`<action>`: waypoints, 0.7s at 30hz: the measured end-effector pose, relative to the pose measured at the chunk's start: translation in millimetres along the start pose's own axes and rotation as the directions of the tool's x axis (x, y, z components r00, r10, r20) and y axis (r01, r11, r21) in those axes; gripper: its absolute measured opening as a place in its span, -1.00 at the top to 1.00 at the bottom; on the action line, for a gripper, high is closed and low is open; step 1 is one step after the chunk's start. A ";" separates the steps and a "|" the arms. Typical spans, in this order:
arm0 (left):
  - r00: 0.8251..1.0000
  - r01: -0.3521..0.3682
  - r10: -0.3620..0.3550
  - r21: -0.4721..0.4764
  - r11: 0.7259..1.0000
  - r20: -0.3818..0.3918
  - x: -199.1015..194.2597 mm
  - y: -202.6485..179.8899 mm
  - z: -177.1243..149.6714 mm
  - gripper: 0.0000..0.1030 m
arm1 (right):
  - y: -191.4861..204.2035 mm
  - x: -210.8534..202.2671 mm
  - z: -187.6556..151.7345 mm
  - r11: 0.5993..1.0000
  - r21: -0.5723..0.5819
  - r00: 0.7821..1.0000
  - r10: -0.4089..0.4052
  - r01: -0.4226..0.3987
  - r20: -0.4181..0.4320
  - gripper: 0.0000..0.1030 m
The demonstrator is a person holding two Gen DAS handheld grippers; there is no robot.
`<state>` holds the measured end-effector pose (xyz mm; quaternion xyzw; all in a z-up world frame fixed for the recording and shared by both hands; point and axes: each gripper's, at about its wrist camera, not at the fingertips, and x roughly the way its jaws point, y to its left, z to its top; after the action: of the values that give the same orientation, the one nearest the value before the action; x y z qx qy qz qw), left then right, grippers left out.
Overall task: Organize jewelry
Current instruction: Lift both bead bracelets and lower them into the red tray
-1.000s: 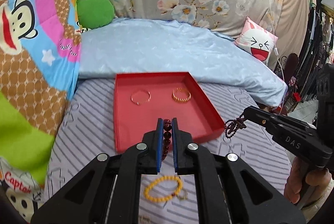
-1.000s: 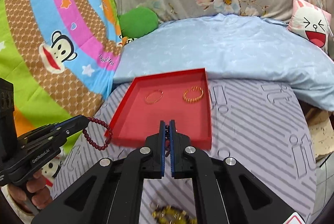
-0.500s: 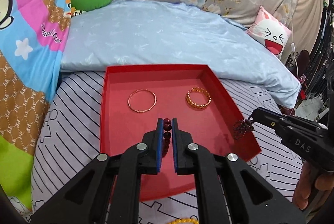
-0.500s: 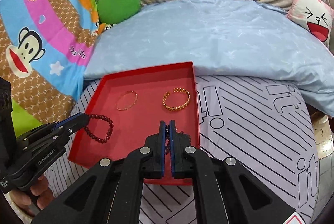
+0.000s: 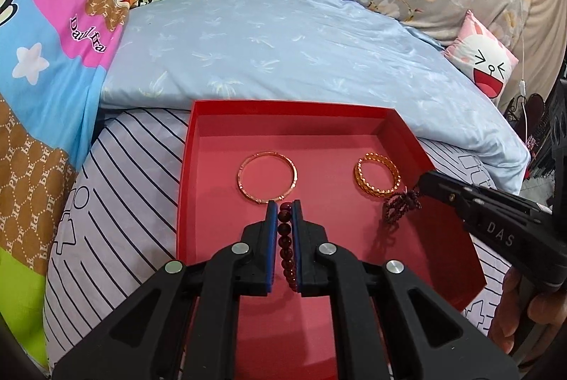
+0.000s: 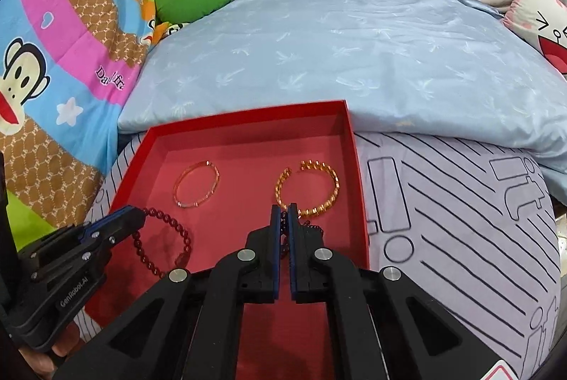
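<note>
Right wrist view: small dark beaded strand (image 6: 283, 220) mostly hidden, pinched in right tongs (image 6: 283, 208); left tongs (image 5: 284, 205) clamping round glossy maroon bead bracelet (image 5: 285, 245) over red tray (image 5: 219, 203).

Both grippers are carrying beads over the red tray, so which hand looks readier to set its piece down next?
Probably the left gripper: its red bead bracelet hangs over bare tray floor below the thin gold bangle. The right gripper dangles its dark bead strand right beside the chunky gold bracelet in the red tray.
</note>
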<state>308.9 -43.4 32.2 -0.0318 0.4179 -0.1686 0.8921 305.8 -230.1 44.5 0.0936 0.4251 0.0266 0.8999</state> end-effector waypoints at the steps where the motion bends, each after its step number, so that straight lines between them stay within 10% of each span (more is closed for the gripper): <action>1: 1.000 -0.003 0.003 -0.005 1.000 0.000 1.3 1.5 1.3 0.84 | 0.9 -1.9 3.9 1.000 0.001 1.000 0.008 -0.008 0.025 0.88; 8: 0.999 -0.039 0.039 -0.022 0.999 0.020 1.2 5.1 5.8 0.52 | -0.8 -16.1 10.3 1.000 0.002 0.997 0.002 -0.002 0.077 0.70; 21: 0.998 -0.050 0.051 -0.016 0.999 0.044 -18.9 2.5 -0.2 0.49 | 0.4 -37.7 -11.9 1.000 -0.008 0.997 -0.013 0.014 0.074 0.70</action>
<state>298.2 -34.9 45.6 -0.0317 0.4000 -0.1423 0.9049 272.6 -232.8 65.8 0.0878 0.3921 0.0189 0.9155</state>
